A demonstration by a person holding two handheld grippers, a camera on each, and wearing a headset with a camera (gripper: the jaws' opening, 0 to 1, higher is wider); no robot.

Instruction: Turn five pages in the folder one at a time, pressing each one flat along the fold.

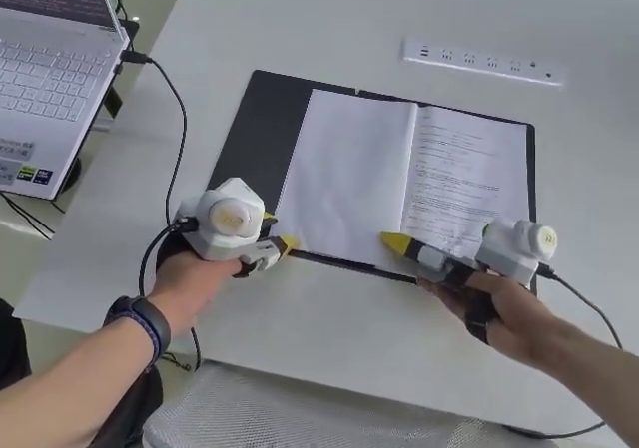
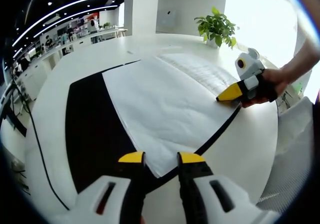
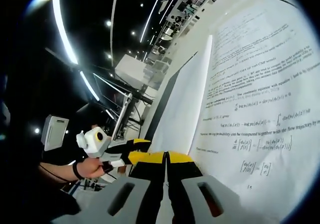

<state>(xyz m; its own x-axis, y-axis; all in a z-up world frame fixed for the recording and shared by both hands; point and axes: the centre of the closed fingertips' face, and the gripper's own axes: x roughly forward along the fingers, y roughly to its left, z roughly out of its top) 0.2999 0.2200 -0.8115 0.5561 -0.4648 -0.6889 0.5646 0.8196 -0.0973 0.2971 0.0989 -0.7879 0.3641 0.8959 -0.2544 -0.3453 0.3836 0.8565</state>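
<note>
A black folder (image 1: 250,129) lies open on the white table. A blank white page (image 1: 344,169) rests turned over on its left half, and a printed page (image 1: 469,174) covers the right half. My left gripper (image 1: 283,245) (image 2: 161,157) is open, its yellow jaws straddling the blank page's near left corner, which lies flat. My right gripper (image 1: 392,240) (image 3: 166,157) is shut with its tips touching, resting at the near end of the fold between blank page (image 3: 182,104) and printed page (image 3: 260,99). The right gripper (image 2: 227,94) also appears in the left gripper view.
A white laptop (image 1: 45,69) sits at the far left, with a black cable (image 1: 180,139) running down beside the folder. A white power strip (image 1: 484,61) lies behind the folder. The table's front edge is close to both hands. A potted plant (image 2: 217,29) stands beyond.
</note>
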